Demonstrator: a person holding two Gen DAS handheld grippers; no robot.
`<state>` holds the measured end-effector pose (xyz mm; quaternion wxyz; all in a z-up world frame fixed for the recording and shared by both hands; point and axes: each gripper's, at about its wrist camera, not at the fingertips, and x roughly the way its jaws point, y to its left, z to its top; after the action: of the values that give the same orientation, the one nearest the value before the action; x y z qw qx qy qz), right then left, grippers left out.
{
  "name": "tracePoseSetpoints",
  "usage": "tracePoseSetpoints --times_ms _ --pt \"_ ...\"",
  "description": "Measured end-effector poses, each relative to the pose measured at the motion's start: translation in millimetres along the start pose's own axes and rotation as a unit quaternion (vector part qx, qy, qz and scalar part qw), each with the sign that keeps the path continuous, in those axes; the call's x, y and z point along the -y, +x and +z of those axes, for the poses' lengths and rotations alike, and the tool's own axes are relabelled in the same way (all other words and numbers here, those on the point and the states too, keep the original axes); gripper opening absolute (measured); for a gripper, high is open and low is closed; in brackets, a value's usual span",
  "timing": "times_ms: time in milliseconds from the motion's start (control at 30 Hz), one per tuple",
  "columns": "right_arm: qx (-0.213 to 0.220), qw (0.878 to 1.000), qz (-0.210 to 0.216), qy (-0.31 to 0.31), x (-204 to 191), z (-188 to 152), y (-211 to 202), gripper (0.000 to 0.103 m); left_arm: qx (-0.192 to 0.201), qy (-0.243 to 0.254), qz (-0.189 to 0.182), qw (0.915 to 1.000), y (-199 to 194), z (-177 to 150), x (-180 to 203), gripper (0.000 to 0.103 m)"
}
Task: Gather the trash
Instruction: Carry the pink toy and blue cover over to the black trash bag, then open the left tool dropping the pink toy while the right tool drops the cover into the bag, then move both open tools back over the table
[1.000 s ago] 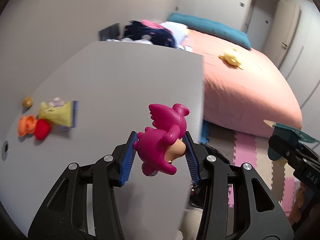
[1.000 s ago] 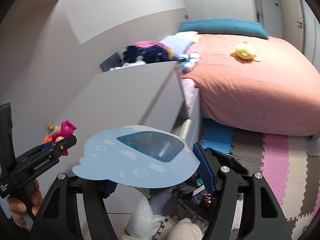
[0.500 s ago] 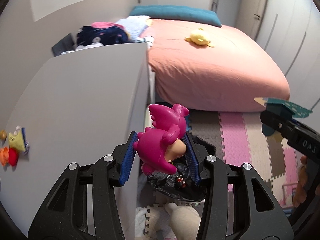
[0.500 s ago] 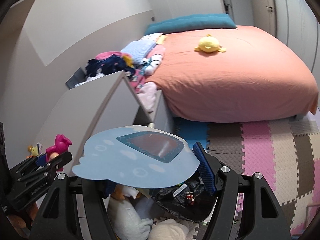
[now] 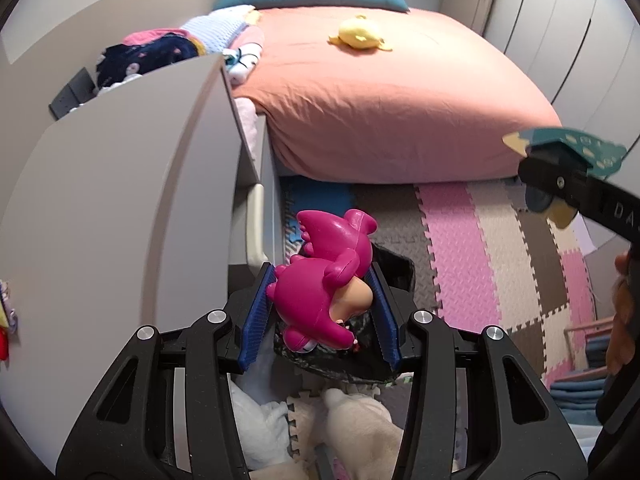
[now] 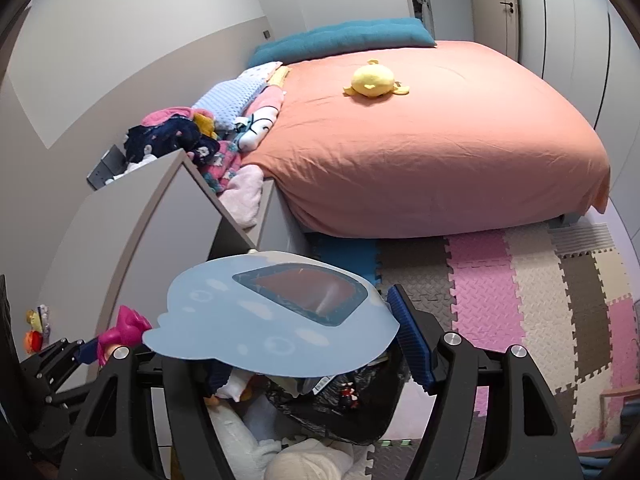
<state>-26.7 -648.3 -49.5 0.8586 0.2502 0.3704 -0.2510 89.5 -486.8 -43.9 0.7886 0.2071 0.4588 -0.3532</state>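
The left gripper (image 5: 320, 312) has its fingers clamped on a magenta plastic winged toy figure (image 5: 324, 280), directly above the black plastic trash bag (image 5: 384, 364). Beside it, the right gripper (image 6: 304, 344) grasps a pale blue cardboard cutout (image 6: 272, 316), also over the bag.

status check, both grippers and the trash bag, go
Left gripper shut on pink toy. Right gripper holds blue card. Black bag below both, nothing blocking.

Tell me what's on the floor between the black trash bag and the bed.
Only foam puzzle mat, grey, blue and pink tiles, lies between the black trash bag and the bed; nothing sits on that stretch. The right wrist view shows it best.
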Motion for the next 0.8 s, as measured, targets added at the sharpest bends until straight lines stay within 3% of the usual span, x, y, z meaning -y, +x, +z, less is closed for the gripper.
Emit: tracePoseSetpoints --times_ms 200,233,267,300,433,800 --pt "-0.022 1.0 -0.014 -0.009 2.7 10.4 22.3 0.073 -0.024 0.002 -0.014 0.9996 19.9 5.8 1.3 0.049" --pt "-0.032 0.999 -0.013 -0.013 1.9 12.9 27.7 0.076 -0.032 0.003 -0.015 0.9994 24.0 7.6 2.5 0.056" --pt "-0.036 0.999 -0.017 -0.012 2.4 15.9 32.3 0.083 -0.037 0.003 -0.012 0.9992 26.7 9.3 2.2 0.081" --pt "-0.034 0.999 -0.025 -0.008 3.0 18.6 34.3 0.086 -0.036 0.001 -0.004 0.9993 28.2 11.3 1.5 0.095" --pt "-0.021 0.999 -0.042 -0.001 5.1 26.3 34.3 0.091 -0.024 0.01 0.017 0.9995 25.1 13.4 0.4 0.095" --pt "-0.017 0.999 -0.041 0.0 1.4 24.9 30.8 0.091 -0.018 0.007 0.024 0.9995 16.7 10.0 -11.3 0.095"
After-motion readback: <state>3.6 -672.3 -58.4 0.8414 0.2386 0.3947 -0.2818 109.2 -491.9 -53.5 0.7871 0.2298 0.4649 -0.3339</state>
